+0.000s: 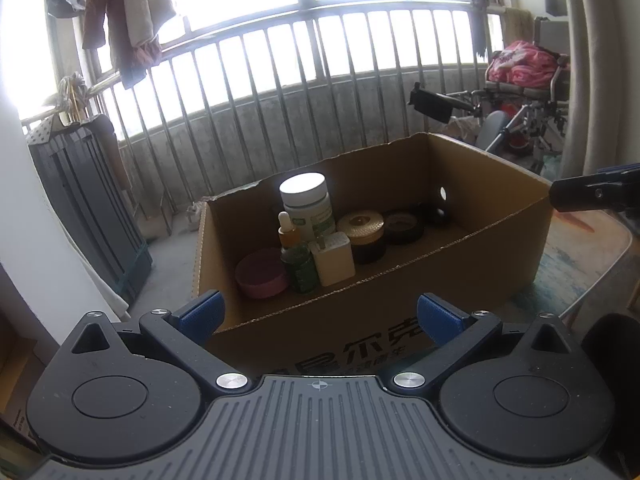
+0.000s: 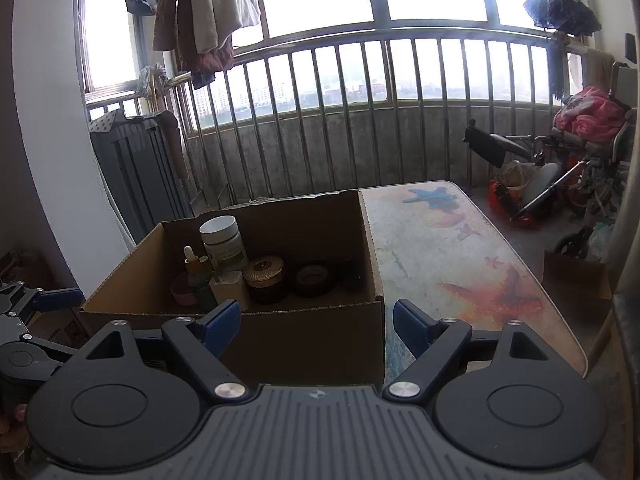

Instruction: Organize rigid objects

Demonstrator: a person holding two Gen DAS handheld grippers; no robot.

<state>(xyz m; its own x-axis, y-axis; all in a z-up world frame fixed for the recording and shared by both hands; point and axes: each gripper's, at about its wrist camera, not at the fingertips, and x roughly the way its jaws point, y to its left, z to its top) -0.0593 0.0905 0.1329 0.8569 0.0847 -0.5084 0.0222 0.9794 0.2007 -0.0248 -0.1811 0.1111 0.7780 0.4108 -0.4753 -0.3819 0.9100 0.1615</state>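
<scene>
The box [image 1: 400, 312] sits on my table [image 2: 448, 256], at its left end, open at the top. In it, grouped toward the left side: a white-lidded jar [image 1: 306, 204] at the back, a dropper bottle [image 1: 294, 254] in front of it, a pink tub [image 1: 261, 274] to the left of the bottle, and a white charger [image 1: 333, 258] just right of it. Further right stand a gold-lidded jar [image 1: 362, 234] and then a dark round tin [image 1: 403, 226], side by side. The right half of the box floor is bare.

My left claw [image 1: 320, 316] is spread wide, nothing between its blue pads, hanging just in front of the box's near wall. My right claw [image 2: 316, 326] is also spread wide and holds nothing; it hangs before the box's near right corner.

The near wall carries printed Chinese characters, cut off by my claw; I can read "尔克". The green label on the white-lidded jar is too small to read.
</scene>
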